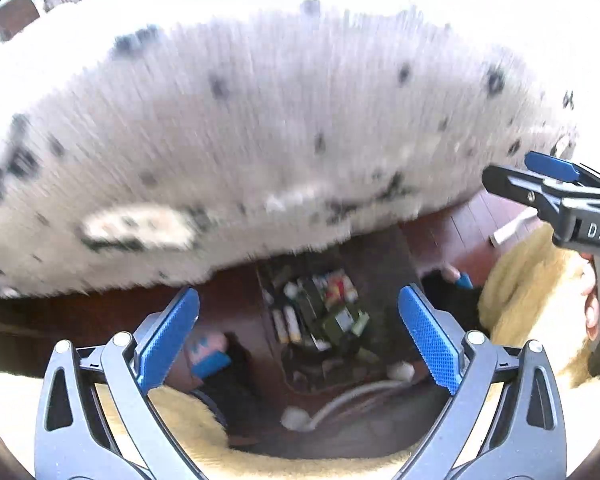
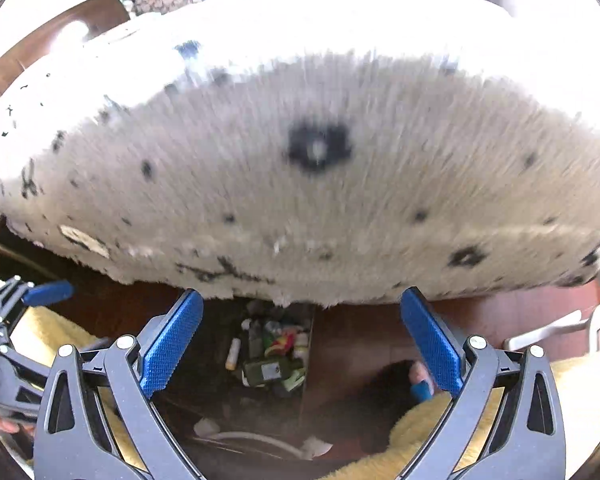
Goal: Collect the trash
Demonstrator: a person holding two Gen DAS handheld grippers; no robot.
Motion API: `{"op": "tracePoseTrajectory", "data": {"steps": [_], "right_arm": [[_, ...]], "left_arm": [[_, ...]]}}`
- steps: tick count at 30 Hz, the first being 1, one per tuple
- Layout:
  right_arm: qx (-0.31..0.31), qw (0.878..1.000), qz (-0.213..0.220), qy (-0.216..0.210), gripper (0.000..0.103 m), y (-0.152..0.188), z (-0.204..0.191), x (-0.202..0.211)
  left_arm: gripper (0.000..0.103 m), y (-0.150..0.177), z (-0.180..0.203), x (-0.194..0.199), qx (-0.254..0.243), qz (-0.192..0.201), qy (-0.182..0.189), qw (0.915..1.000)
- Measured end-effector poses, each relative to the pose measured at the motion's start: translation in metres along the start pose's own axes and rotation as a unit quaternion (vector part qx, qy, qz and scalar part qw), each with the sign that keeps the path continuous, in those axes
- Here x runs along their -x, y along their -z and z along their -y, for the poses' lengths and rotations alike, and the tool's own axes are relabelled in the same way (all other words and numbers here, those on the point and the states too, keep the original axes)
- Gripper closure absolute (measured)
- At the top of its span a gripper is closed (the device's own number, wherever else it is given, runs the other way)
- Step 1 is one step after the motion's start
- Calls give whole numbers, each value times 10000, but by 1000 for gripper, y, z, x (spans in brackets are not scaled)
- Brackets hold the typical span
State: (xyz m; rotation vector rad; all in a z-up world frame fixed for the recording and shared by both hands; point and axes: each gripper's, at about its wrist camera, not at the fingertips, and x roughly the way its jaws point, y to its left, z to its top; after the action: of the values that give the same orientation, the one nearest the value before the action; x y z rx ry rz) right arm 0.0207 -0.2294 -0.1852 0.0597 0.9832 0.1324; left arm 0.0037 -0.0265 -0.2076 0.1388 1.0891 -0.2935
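Left wrist view first: the left gripper (image 1: 298,344) has its blue pads spread wide apart and holds nothing. Above it, a shaggy white rug (image 1: 260,140) with dark spots fills most of the picture, blurred by motion. On the rug near its left edge lies a pale flat scrap (image 1: 138,226), possibly a piece of trash, but the blur makes this uncertain. Below the rug edge, between the pads, stands an open box of trash (image 1: 320,312) on the dark wooden floor (image 1: 460,224); bottles and wrappers are inside it. A white cable (image 1: 348,396) lies near the box. At the right edge the right gripper (image 1: 512,174) shows; from here one cannot tell its opening.

The right wrist view shows the right gripper (image 2: 300,344) also spread wide and empty, with the same box (image 2: 276,352) between its pads and the rug (image 2: 320,180) above. A pale scrap (image 2: 85,241) lies at the rug's left border.

To do this step well, the person should probably slow the motion, settle on one piece, and lower one open gripper straight over it, so that the pads close on the scrap only and not on the long rug fibres.
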Motion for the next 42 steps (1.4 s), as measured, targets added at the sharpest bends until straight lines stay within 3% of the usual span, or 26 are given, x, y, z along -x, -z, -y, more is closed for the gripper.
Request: {"op": "tracePoseTrajectory", "data": {"steps": [3, 7, 12, 20, 30, 42], "right_arm": [[198, 9992, 344, 97, 4, -12, -7, 29], [273, 9959, 830, 226, 4, -27, -16, 66], [132, 9913, 1283, 268, 4, -43, -21, 107], [185, 9783, 2011, 464, 4, -57, -23, 167], [334, 9569, 2792, 721, 4, -64, -26, 232], [213, 9568, 2860, 488, 4, -68, -28, 247]], "left_arm": [[8, -12, 3, 31, -53, 437, -247, 9987], [8, -30, -1, 72, 114, 969, -237, 9949], [8, -49, -1, 127, 255, 1694, -313, 9847], [8, -68, -2, 203, 391, 2506, -609, 9654], [8, -75, 3, 252, 359, 2945, -840, 9513], [8, -74, 6, 263, 409, 3060, -998, 9459]]}}
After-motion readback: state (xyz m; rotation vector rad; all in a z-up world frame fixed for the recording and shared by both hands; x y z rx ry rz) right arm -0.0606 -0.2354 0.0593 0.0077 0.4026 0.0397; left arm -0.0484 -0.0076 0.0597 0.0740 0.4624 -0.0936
